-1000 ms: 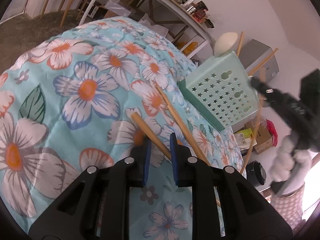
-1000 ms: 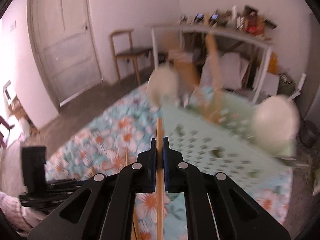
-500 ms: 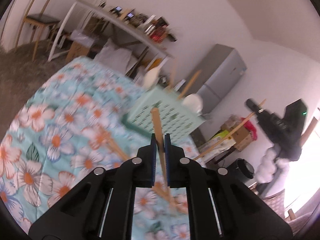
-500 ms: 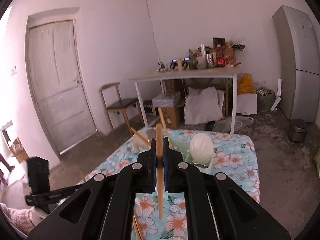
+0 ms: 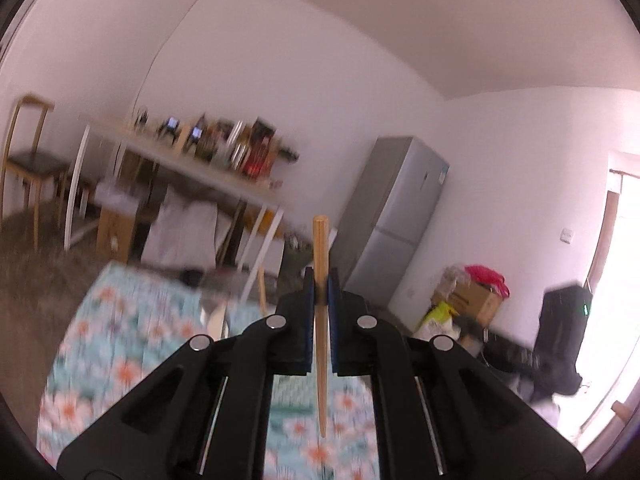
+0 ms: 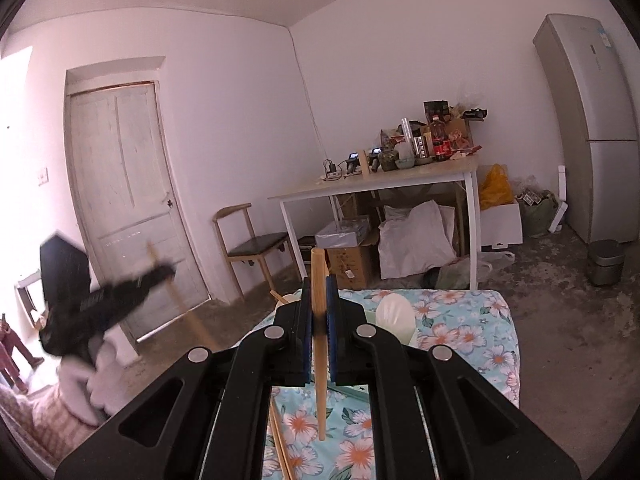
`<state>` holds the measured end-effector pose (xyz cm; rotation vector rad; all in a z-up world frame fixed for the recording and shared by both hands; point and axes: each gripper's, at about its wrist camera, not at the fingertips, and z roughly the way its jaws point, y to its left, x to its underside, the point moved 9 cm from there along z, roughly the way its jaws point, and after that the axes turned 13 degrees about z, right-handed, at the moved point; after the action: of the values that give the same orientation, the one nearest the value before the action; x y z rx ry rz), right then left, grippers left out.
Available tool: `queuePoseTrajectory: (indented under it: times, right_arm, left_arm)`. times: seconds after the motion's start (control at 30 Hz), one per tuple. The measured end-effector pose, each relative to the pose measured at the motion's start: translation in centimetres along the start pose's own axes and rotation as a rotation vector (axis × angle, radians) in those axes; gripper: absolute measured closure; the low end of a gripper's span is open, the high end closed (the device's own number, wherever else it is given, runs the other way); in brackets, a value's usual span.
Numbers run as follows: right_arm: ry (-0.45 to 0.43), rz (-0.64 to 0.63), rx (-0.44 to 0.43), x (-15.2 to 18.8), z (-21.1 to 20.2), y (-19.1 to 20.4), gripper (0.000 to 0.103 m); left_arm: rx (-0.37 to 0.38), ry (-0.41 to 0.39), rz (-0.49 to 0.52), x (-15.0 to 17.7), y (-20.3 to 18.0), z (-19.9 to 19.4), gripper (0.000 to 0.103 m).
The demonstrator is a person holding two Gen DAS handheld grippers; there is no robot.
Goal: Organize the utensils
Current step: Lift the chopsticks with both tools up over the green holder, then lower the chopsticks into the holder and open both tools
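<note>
My left gripper (image 5: pixel 319 280) is shut on a wooden chopstick (image 5: pixel 321 248), held upright high above the floral cloth (image 5: pixel 120 344). My right gripper (image 6: pixel 319 284) is shut on another wooden chopstick (image 6: pixel 319 264), also upright and lifted. The green utensil holder (image 6: pixel 360 394) lies mostly hidden behind the right gripper, with a white spoon (image 6: pixel 394 316) standing in it. More chopsticks (image 6: pixel 280 444) lie on the cloth below. The left gripper shows blurred in the right wrist view (image 6: pixel 160 272); the right gripper shows dark in the left wrist view (image 5: pixel 560 340).
A white table (image 6: pixel 380 184) loaded with bottles stands at the back, a wooden chair (image 6: pixel 252 240) beside it, boxes and bags beneath. A grey fridge (image 6: pixel 592 128) stands at the right wall, a door (image 6: pixel 128 200) at the left.
My left gripper closed on a chopstick on the cloth and lifted it, tilting up toward the room. My right gripper rose with its chopstick, away from the holder.
</note>
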<state>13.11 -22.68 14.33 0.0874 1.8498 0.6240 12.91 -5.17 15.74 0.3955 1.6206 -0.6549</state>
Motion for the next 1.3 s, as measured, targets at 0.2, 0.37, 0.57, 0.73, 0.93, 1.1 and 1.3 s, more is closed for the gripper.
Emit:
queuePoseTrajectory:
  times: [0.2, 0.37, 0.57, 0.73, 0.93, 1.1, 1.3]
  right_arm:
    - [0.0, -0.001, -0.028, -0.5, 0.0, 0.2, 0.097]
    - [0.012, 0.001, -0.043, -0.4, 0.5, -0.1, 0.097]
    - [0.036, 0.013, -0.03, 0.3, 1.2, -0.9, 0.097]
    - [0.051, 0.022, -0.011, 0.5, 1.7, -1.5, 0.097]
    - [0.043, 0.019, -0.009, 0.3, 1.6, -0.9, 0.097]
    - [0.036, 0.012, -0.011, 0.2, 1.5, 0.0, 0.097]
    - [0.028, -0.006, -0.013, -0.1, 1.3, 1.1, 0.097]
  left_arm:
    - [-0.068, -0.046, 0.08, -3.0, -0.7, 6.0, 0.098]
    - [-0.133, -0.031, 0.14, -2.5, -0.5, 11.4, 0.098]
    - [-0.138, 0.107, 0.131, 2.0, 0.0, 17.0, 0.098]
    - [-0.075, 0.128, 0.004, 3.8, 0.9, 16.3, 0.069]
    - [-0.046, 0.102, 0.006, 3.7, 0.7, 12.3, 0.053]
    - [-0.042, 0.1, 0.036, 4.2, 0.0, 8.5, 0.039]
    - [-0.08, 0.158, 0.056, 7.6, 0.7, 4.7, 0.03]
